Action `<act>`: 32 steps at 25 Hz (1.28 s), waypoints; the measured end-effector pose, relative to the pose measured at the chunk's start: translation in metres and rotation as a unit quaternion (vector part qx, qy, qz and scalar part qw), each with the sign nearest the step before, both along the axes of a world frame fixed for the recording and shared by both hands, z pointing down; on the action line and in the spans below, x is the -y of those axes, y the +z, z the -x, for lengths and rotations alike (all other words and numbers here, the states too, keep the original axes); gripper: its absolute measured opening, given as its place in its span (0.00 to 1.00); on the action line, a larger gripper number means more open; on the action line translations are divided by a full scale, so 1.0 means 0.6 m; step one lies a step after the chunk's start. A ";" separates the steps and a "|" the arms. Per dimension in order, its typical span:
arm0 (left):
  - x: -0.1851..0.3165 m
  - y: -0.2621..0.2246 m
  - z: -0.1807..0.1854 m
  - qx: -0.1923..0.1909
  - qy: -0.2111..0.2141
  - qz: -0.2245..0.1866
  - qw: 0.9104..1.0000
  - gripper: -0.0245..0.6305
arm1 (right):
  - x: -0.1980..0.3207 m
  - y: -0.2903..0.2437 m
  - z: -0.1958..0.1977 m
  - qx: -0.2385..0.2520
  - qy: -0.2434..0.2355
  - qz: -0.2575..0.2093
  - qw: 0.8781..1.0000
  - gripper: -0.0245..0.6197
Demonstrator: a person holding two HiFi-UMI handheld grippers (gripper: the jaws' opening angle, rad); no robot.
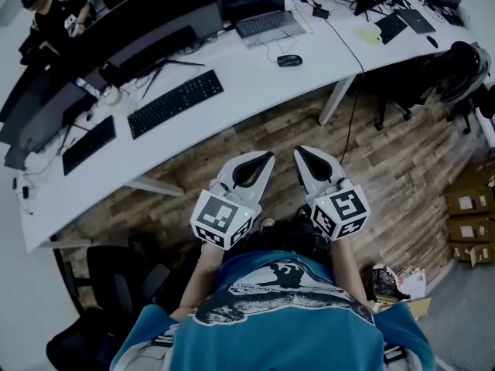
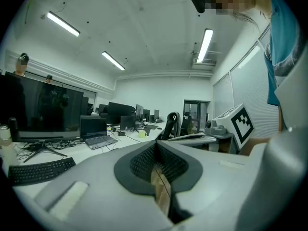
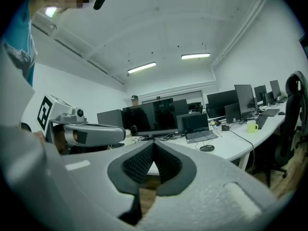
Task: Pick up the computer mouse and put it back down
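Note:
The black computer mouse (image 1: pixel 289 60) lies on the white desk (image 1: pixel 247 83), in front of an open laptop (image 1: pixel 259 10); in the right gripper view the mouse (image 3: pixel 207 148) sits to the right, beyond my jaws. My left gripper (image 1: pixel 268 155) and right gripper (image 1: pixel 298 152) are side by side over the wooden floor, well short of the desk's near edge and apart from the mouse. Both are shut with nothing between their pads. In its own view my left gripper (image 2: pixel 155 144) points level along the desk, as does my right gripper (image 3: pixel 154 143).
Two black keyboards (image 1: pixel 175 103) (image 1: pixel 88 144) and dark monitors (image 1: pixel 93 52) line the desk's left part. A yellow mug (image 1: pixel 370 35) stands at the far right. Office chairs (image 1: pixel 464 72) and cardboard boxes (image 1: pixel 468 222) are at the right. A person (image 1: pixel 46 14) is at the back left.

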State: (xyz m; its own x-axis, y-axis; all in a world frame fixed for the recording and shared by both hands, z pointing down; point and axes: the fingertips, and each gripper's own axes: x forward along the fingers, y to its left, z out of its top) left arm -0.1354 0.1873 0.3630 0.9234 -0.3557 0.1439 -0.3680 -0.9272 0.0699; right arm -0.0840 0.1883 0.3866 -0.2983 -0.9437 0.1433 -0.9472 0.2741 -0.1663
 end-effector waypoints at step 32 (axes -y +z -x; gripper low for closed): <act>0.210 0.018 -0.194 0.015 -0.053 0.020 0.998 0.07 | 0.189 0.038 -0.224 0.037 -0.028 0.029 0.998 0.04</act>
